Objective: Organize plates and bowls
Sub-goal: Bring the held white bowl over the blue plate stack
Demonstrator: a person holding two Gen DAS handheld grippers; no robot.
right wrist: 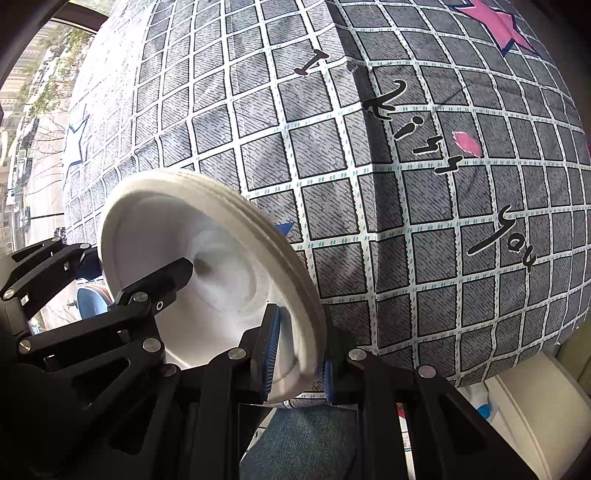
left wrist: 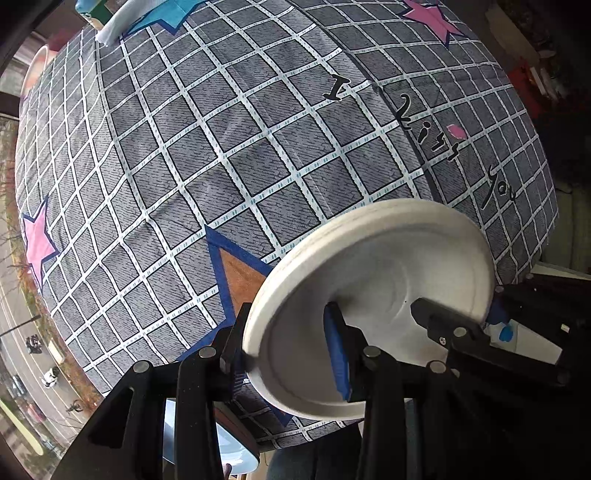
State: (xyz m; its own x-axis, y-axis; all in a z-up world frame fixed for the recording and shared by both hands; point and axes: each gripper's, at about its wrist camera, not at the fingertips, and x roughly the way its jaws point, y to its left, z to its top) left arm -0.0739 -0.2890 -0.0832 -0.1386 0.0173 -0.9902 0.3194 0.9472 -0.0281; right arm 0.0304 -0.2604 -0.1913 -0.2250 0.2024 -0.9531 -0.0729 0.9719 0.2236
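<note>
A stack of white plates [left wrist: 373,273] is held tilted on edge above the checked cloth-covered table [left wrist: 221,147]. My left gripper [left wrist: 284,354] is shut on its near left rim, blue pads on both faces. My right gripper [right wrist: 299,362] is shut on the opposite rim of the same stack [right wrist: 207,243]. Each gripper shows in the other's view: the right gripper [left wrist: 454,325] in the left wrist view, the left gripper [right wrist: 155,280] in the right wrist view. A light blue dish [left wrist: 207,435] lies low under the left gripper, partly hidden.
The grey checked cloth has pink and blue stars [left wrist: 37,243] and black lettering [right wrist: 417,140]. A pale blue item [left wrist: 122,22] lies at the cloth's far end. A white bin [right wrist: 528,410] stands low right. A window with a street view is to the left.
</note>
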